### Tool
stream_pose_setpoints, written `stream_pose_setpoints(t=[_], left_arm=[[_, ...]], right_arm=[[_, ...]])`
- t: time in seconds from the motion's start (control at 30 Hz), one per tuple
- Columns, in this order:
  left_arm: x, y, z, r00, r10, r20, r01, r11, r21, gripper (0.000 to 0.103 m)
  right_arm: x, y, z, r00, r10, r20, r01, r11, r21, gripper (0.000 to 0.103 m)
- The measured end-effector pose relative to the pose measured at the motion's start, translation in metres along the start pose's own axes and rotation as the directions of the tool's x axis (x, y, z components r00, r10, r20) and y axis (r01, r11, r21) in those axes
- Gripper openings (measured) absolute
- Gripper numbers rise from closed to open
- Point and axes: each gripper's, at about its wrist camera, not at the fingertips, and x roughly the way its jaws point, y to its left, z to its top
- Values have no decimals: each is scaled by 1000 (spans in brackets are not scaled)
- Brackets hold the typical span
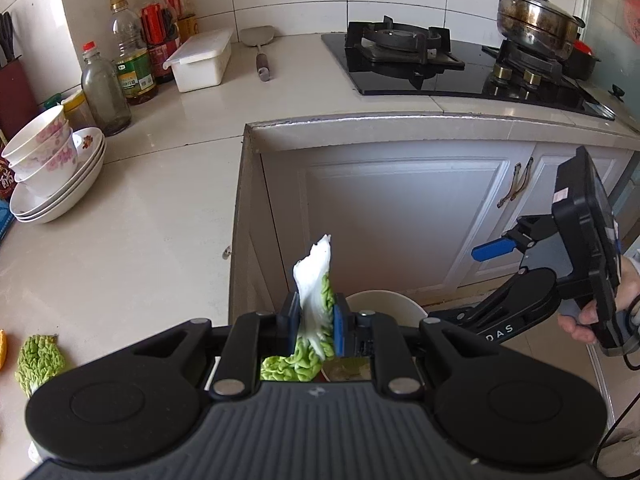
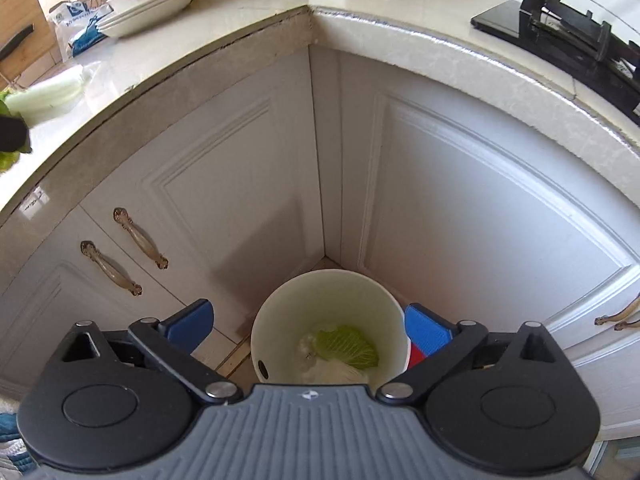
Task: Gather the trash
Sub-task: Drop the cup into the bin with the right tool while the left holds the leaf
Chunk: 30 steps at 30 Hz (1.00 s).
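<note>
My left gripper [image 1: 316, 320] is shut on a cabbage leaf [image 1: 318, 280], white at the stem and green lower down. It hangs just past the counter's edge, above the near rim of a white bin [image 1: 384, 300] on the floor. My right gripper [image 2: 310, 326] stands wide open over the same bin [image 2: 276, 320], with nothing between its blue pads. A green leaf [image 2: 348, 346] and white scraps lie inside the bin. In the left wrist view one blue fingertip [image 1: 494, 249] of the right gripper shows at right, held by a hand. Another green leaf piece [image 1: 38, 360] lies on the counter.
Stacked bowls and plates [image 1: 52, 172], bottles [image 1: 128, 52], a white box [image 1: 200, 60] and a spatula [image 1: 260, 48] stand on the counter. A stove with a steel pot [image 1: 536, 16] is at the back right. White cabinet doors [image 2: 224, 184] close in the bin's corner. Cabbage [image 2: 44, 96] lies on the counter.
</note>
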Motion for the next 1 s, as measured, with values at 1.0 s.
stream_pose_setpoints(t=[1.0], left_arm=[[188, -93, -10, 977, -94, -190, 93, 996, -17, 16]], right_arm=[[-99, -6, -61, 988, -132, 80, 126, 990, 65, 103]])
